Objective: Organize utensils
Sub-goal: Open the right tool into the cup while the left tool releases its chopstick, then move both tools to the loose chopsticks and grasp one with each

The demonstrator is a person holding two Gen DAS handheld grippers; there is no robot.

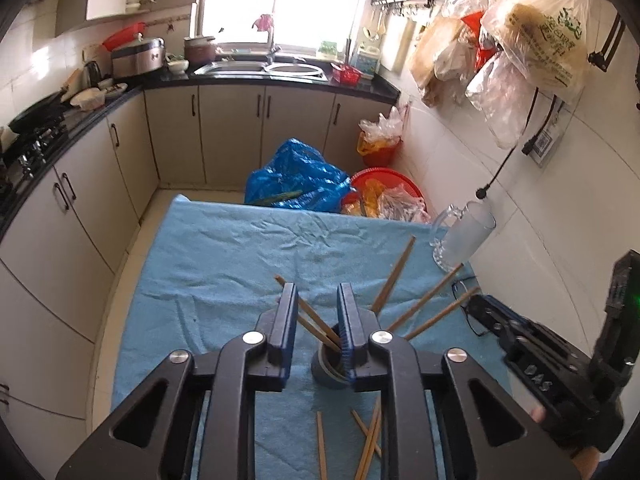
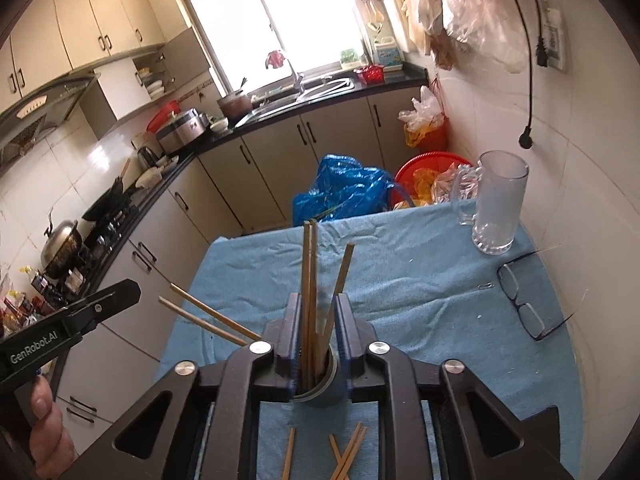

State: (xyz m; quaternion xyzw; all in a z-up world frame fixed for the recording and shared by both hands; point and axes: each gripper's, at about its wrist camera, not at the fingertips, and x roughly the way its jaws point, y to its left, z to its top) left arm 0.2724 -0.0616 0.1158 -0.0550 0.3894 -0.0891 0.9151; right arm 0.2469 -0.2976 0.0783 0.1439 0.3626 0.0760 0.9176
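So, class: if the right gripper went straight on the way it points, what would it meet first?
Probably the chopsticks standing in the grey holder between the right gripper; depth is unclear.

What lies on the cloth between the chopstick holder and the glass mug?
In the right wrist view, only bare blue cloth lies between the holder and the mug; the eyeglasses lie off to the side.

Two close wrist views angled down, sharing the cup (image 1: pixel 330 364) (image 2: pixel 320 388) and the cloth (image 1: pixel 240 248) (image 2: pixel 420 280).

Black plastic two-finger left gripper (image 1: pixel 318 292) and right gripper (image 2: pixel 319 300) share blue ribbed pads, silver round pivot screws, triangular cut-outs; white "GenRobot.AI" lettering marks one.
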